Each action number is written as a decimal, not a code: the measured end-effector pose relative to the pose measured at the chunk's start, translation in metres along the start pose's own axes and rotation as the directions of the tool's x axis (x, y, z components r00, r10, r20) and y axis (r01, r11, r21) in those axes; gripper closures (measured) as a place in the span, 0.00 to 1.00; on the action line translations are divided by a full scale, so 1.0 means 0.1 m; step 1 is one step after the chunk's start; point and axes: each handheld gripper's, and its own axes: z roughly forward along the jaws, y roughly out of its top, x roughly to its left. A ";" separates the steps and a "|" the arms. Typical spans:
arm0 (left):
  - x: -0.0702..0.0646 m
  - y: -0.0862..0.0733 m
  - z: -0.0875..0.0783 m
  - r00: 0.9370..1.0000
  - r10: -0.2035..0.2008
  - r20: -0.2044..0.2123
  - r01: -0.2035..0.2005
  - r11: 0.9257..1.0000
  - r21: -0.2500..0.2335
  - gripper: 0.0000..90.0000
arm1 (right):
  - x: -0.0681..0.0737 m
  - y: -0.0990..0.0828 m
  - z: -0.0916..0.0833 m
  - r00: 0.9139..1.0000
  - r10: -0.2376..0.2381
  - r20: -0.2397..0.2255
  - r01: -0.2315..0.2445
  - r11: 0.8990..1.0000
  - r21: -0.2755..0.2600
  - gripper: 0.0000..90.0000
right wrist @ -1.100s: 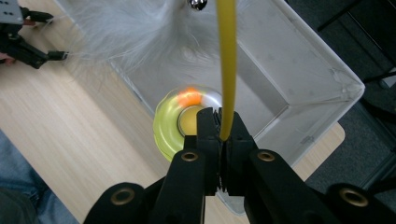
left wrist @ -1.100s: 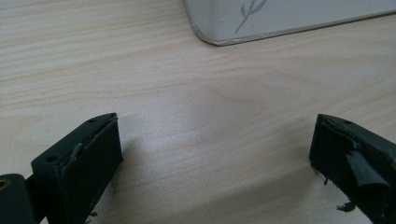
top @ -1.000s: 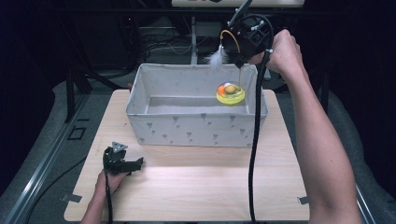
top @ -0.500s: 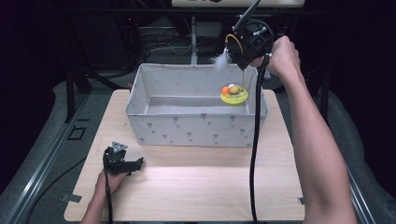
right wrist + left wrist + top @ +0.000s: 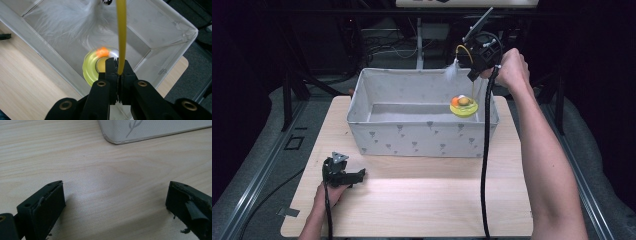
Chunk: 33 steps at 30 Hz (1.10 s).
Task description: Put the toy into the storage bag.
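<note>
High view: light wood-grain worktop (image 5: pixel 412 200) w/ big grey fabric bin, open-topped, small leaf print on its walls (image 5: pixel 422 137), standing at the far half. Person's right forearm reaches up the right side; right hand (image 5: pixel 512 67) holds right gripper (image 5: pixel 477 55) above the bin's far right corner. Left hand (image 5: pixel 327 192) rests low on worktop near front left, holding left gripper (image 5: pixel 344 175), well apart from the bin's front wall.

Right gripper view: fingers (image 5: pixel 111 67) pressed together on a thin yellow cord (image 5: pixel 121 37), clamped. Cord runs up out of frame past a small metal fitting. Below hangs a round yellow-green disc toy w/ orange bead on top (image 5: pixel 96 66), over the bin interior near its right end. In high view it sits level w/ the bin rim; can't tell if it touches the rim. White fluffy feather tuft (image 5: pixel 75 25) beside the cord, blurred.

Left gripper view: fingers (image 5: pixel 45 205) wide apart, nothing between, tips just above or on bare worktop. Bin's rounded lower corner shows at top.
</note>
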 end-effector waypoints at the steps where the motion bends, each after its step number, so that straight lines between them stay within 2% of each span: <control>1: 0.00 0.00 0.00 1.000 0.000 0.000 0.000 1.000 0.000 0.03 | 0.00 0.00 0.02 1.000 0.003 0.001 -0.003 1.000 0.002 0.98; 4: 0.00 0.00 0.00 1.000 0.000 0.000 0.000 1.000 0.000 0.03 | -0.02 -0.02 0.12 1.000 0.007 -0.006 -0.007 1.000 0.009 0.98; 19: 0.00 0.00 0.00 1.000 0.000 0.000 0.000 1.000 0.000 0.03 | -0.07 -0.12 0.37 1.000 0.014 -0.020 -0.013 0.999 0.049 0.98; 33: 0.00 0.00 0.00 1.000 0.000 0.000 0.000 1.000 0.000 0.03 | -0.15 -0.39 0.58 0.998 0.038 -0.041 -0.034 0.995 0.095 0.98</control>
